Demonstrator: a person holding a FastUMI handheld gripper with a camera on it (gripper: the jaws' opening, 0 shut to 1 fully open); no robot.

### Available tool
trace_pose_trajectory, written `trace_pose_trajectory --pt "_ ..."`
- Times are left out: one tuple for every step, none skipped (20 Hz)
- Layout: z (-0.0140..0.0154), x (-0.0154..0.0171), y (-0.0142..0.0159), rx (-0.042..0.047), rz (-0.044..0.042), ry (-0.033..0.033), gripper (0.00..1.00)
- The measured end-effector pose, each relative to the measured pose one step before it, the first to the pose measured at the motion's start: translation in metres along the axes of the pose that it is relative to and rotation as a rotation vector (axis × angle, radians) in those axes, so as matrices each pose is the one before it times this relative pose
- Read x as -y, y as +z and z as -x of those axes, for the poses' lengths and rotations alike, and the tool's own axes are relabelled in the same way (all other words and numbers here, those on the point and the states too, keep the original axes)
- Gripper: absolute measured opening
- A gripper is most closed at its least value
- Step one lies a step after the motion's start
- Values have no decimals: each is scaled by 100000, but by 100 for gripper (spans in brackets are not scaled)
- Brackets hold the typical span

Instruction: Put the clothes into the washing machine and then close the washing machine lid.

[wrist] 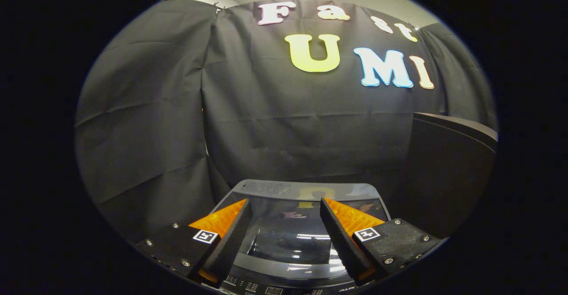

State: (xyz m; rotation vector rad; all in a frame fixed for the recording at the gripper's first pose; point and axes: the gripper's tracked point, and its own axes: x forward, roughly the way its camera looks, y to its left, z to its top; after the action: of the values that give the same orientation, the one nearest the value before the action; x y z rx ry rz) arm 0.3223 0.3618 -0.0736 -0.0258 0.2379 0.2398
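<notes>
**Fingers apart above a closed washing machine**

Nearest the camera, the gripper [286, 206] has its two fingers [230, 235] spread wide, with nothing between them and nothing pressed by either. Each finger carries a small square marker on its mount. They hang over the top of the washing machine [306, 281], whether touching it or just above it cannot be told.

Between and beyond the fingers lies the washing machine lid [293, 237], flat and shut. Its dark glossy panel mirrors overhead lights and the wall behind, so what sits under it is hard to make out; no clothes can be picked out through it. A grey strip runs along the lid's far edge [284, 188]. At the near edge, a control panel [270, 289] with small markings is cut off by the rim of the view and partly covered by the finger bases; the markings are too small to make out.

Behind the machine hangs the black cloth wall [275, 126], creased and gathered at a seam to the left. To the right of the machine stands a dark upright panel [448, 171] with a lighter top edge; what it belongs to cannot be told, and its lower part is lost in shadow.
</notes>
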Motion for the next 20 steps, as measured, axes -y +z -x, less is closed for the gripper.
trace_pose_trajectory --pt "294 -75 62 -12 -194 269 96" --pt "403 -154 254 287 32 350 96" --pt "533 -262 372 387 301 612 96" --pt "583 -308 510 1011 895 874 96" --pt "778 -136 654 1094 1262 383 96" --pt "919 -45 742 1248 518 608 96" --pt "921 61 805 1432 -294 445 96" --pt "966 233 807 1012 -652 236 96" --pt "1011 252 800 747 -376 212 96" --pt "1076 520 1078 1425 118 -484 96" --pt "1107 753 1180 1535 250 -595 96" --pt "1161 794 977 1598 -62 -355 96" --pt "1122 934 945 1078 -183 -496 96" --pt "1046 1076 626 989 -329 -134 96" --pt "1019 1271 879 1136 -194 -806 96" --pt "1145 1615 768 977 -197 -966 96" --pt "1068 1448 859 1366 -507 -460 95" --pt "1179 1379 773 1332 86 -681 96" --pt "1118 1554 712 1204 582 -584 96" --pt "1362 1508 752 965 485 -863 96"
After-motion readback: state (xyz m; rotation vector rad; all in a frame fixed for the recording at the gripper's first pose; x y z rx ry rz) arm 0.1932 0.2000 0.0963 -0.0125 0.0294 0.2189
